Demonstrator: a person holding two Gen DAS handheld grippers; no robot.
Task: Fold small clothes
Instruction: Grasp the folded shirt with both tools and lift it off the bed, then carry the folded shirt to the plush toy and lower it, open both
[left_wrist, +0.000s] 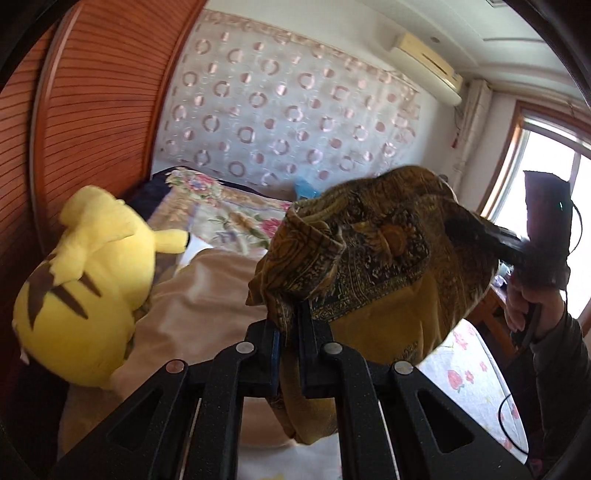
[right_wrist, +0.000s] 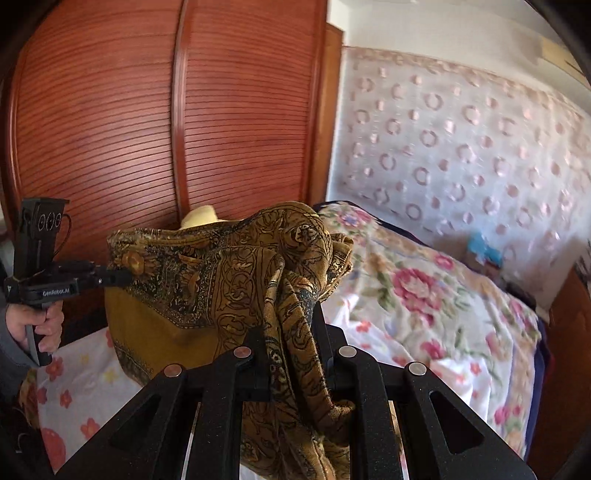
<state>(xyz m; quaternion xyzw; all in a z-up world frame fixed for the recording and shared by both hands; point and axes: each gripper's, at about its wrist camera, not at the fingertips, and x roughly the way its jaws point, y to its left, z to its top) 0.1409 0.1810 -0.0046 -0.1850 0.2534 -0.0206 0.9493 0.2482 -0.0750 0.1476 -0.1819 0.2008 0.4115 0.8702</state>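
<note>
A mustard-yellow cloth with a dark paisley border (left_wrist: 388, 251) hangs in the air above the bed, stretched between both grippers. My left gripper (left_wrist: 290, 332) is shut on one bunched corner, with fabric trailing down between its fingers. In the right wrist view it appears at the left (right_wrist: 123, 276), biting the cloth's (right_wrist: 207, 266) far edge. My right gripper (right_wrist: 291, 325) is shut on the other gathered corner, and folds drape over its fingers. The left wrist view shows it at the right (left_wrist: 458, 225), held by a person's hand (left_wrist: 528, 299).
A yellow plush toy (left_wrist: 85, 280) lies on a beige blanket (left_wrist: 199, 295) at the left. A floral quilt (right_wrist: 424, 295) covers the bed. A slatted wooden wardrobe (right_wrist: 110, 110) stands close behind, a patterned wall hanging (left_wrist: 288, 110) beyond, and a window (left_wrist: 546, 177) at the right.
</note>
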